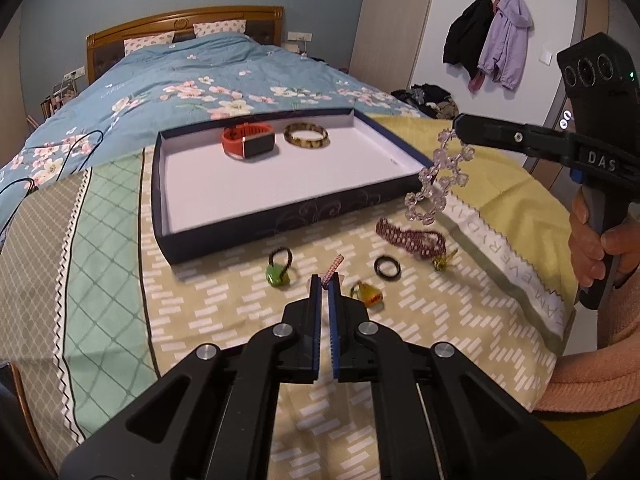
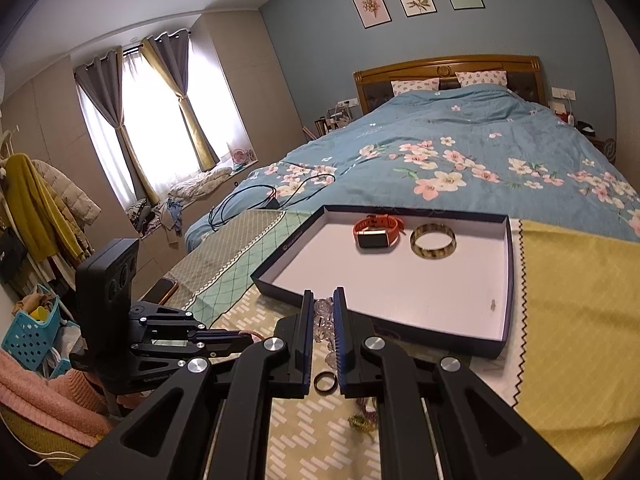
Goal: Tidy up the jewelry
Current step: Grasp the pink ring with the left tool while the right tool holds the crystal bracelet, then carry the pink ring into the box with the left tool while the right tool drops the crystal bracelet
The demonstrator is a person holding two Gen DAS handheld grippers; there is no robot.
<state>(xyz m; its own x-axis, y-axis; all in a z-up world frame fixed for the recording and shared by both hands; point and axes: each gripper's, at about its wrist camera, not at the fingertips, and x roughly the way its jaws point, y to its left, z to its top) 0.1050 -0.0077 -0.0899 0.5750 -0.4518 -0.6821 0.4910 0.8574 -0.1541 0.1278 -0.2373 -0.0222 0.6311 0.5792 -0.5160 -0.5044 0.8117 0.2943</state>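
My left claw [image 1: 325, 280] pinches a pink-and-white strip [image 1: 334, 266]; my right claw [image 2: 323, 300] grips the clear bead bracelet [image 1: 438, 178], dangling at three o'clock of the tray [image 1: 256, 228].

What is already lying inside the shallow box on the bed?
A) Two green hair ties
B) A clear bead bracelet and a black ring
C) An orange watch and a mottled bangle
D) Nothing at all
C: the orange watch and the mottled bangle lie side by side in the box.
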